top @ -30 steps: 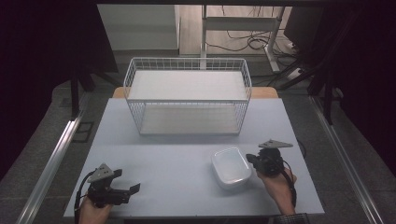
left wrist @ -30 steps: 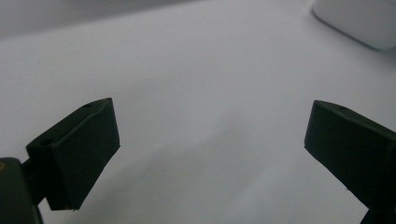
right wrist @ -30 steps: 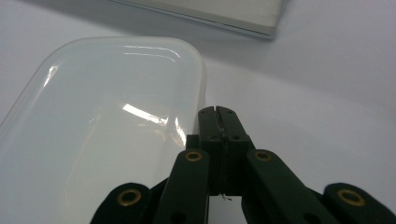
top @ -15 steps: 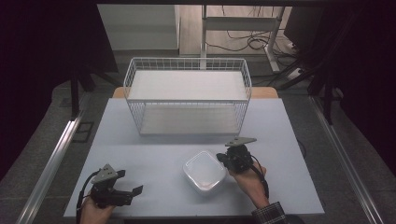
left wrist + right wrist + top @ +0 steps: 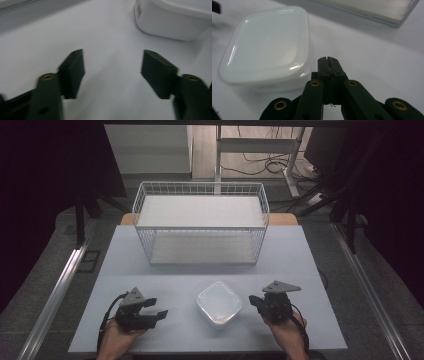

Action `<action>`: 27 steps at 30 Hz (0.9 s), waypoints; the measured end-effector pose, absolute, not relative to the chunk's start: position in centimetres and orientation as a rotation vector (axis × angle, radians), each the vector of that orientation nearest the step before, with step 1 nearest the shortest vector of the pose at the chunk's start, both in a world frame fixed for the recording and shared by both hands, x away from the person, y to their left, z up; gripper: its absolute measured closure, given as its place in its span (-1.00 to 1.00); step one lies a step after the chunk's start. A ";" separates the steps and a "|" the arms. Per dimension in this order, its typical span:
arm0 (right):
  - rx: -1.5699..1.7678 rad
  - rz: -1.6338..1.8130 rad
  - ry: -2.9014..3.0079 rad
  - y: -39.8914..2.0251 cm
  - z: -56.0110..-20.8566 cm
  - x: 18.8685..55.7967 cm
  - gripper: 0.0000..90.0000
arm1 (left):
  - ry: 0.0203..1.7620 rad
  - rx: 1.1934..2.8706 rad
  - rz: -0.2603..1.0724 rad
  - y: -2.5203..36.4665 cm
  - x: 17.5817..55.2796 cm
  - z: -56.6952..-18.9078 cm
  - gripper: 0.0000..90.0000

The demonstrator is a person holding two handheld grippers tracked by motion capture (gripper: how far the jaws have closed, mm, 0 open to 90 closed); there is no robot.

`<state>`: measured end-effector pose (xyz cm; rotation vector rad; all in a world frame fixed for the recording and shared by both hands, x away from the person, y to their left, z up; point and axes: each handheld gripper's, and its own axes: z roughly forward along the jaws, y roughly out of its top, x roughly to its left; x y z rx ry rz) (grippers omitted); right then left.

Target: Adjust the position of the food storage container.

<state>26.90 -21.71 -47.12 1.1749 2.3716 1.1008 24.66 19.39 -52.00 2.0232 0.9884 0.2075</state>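
A white lidded plastic container (image 5: 219, 304) sits on the pale table (image 5: 300, 260) near its front edge, between my two grippers. My left gripper (image 5: 156, 307) lies to its left, pointing at it; its jaws have just been closing and stand partly open with nothing between them (image 5: 112, 67). The container's side (image 5: 172, 22) shows ahead and to the right of those jaws. My right gripper (image 5: 253, 300) is close to the container's right side, jaws shut and empty (image 5: 328, 60). The container's glossy lid (image 5: 267, 45) lies just left of that tip.
A white wire basket (image 5: 200, 222) with a white base stands at the back middle of the table; its base edge (image 5: 367, 10) shows beyond the right gripper. Bare tabletop lies between the basket and the container. Table legs and cables are on the floor behind.
The container slid left from the right side to the front middle alongside the right gripper, which then drew back right. The left gripper moved right toward the container, its jaws narrower.
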 end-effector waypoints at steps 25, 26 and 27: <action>1.207 1.152 2.537 -18.6 -49.8 29.2 0.97 | 0.961 2.070 0.089 13.2 28.4 -52.0 1.00; 1.207 1.152 2.537 -18.6 -49.8 29.2 0.97 | 0.961 2.070 0.089 13.2 28.4 -52.0 1.00; 1.183 1.145 2.554 -18.0 -49.9 29.7 0.97 | 0.977 2.075 0.102 13.5 27.9 -51.8 1.00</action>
